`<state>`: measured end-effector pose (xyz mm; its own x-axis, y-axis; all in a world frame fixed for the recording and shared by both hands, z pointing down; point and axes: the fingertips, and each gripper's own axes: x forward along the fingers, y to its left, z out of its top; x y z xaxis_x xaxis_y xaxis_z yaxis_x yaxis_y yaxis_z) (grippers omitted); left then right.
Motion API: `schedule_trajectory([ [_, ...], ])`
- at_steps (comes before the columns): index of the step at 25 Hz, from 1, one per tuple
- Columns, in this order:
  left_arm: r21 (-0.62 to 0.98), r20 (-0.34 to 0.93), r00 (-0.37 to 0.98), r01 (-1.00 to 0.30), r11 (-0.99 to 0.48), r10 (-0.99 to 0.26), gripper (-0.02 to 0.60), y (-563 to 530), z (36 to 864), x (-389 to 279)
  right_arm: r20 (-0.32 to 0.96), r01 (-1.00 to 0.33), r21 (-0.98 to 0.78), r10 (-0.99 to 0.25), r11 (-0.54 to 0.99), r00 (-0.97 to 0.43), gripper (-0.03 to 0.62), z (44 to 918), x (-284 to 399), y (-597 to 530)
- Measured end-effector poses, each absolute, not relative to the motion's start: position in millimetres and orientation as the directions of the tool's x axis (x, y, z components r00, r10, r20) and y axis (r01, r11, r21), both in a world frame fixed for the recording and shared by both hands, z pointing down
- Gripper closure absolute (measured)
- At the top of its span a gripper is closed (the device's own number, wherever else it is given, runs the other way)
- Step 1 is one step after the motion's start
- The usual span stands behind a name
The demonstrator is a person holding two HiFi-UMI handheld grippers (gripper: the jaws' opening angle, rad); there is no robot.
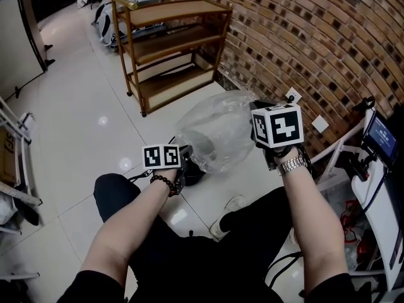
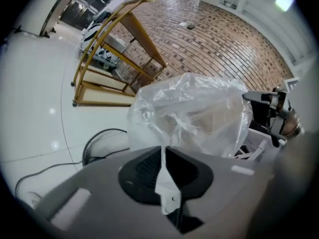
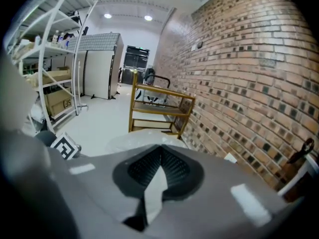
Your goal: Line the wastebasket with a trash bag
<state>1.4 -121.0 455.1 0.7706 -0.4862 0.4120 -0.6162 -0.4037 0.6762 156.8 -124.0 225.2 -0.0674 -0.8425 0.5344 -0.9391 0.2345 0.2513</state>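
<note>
A clear trash bag (image 1: 218, 126) hangs puffed up between my two grippers, above the floor. My left gripper (image 1: 184, 158) is shut on one edge of it; in the left gripper view a strip of film (image 2: 164, 183) is pinched between the closed pads, and the bag (image 2: 194, 113) billows just ahead. My right gripper (image 1: 259, 115) is higher and holds the opposite edge, with a white strip of film (image 3: 154, 193) caught between its shut jaws. The dark mesh wastebasket (image 2: 102, 144) stands on the floor below the bag, partly hidden (image 1: 194, 174) behind my left gripper.
A wooden shelf cart (image 1: 170, 43) stands against the brick wall (image 1: 315, 36) beyond the bag. A white rack with a small screen (image 1: 382, 137) is at the right. Metal shelving (image 3: 45, 59) lines the left. A cable (image 2: 45, 176) runs across the white floor.
</note>
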Motion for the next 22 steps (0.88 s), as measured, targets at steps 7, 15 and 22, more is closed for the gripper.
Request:
schedule_trajectory([
  [7, 0.577, 0.425, 0.721, -0.682, -0.450, -0.548, 0.580, -132, 416, -56, 0.572, -0.954, 0.162, -0.812, 0.252, -0.117, 0.591, 252, 149, -128],
  [15, 0.426, 0.543, 0.664, -0.745, -0.513, -0.514, 0.580, -131, 401, -88, 0.636, -0.966, 0.036, -0.752, 0.255, -0.174, 0.591, 309, 145, -131],
  [22, 0.389, 0.660, 0.638, -0.742, -0.546, -0.397, 0.580, -122, 408, -95, 0.685, -0.968, -0.059, -0.696, 0.244, -0.217, 0.591, 354, 143, -130],
])
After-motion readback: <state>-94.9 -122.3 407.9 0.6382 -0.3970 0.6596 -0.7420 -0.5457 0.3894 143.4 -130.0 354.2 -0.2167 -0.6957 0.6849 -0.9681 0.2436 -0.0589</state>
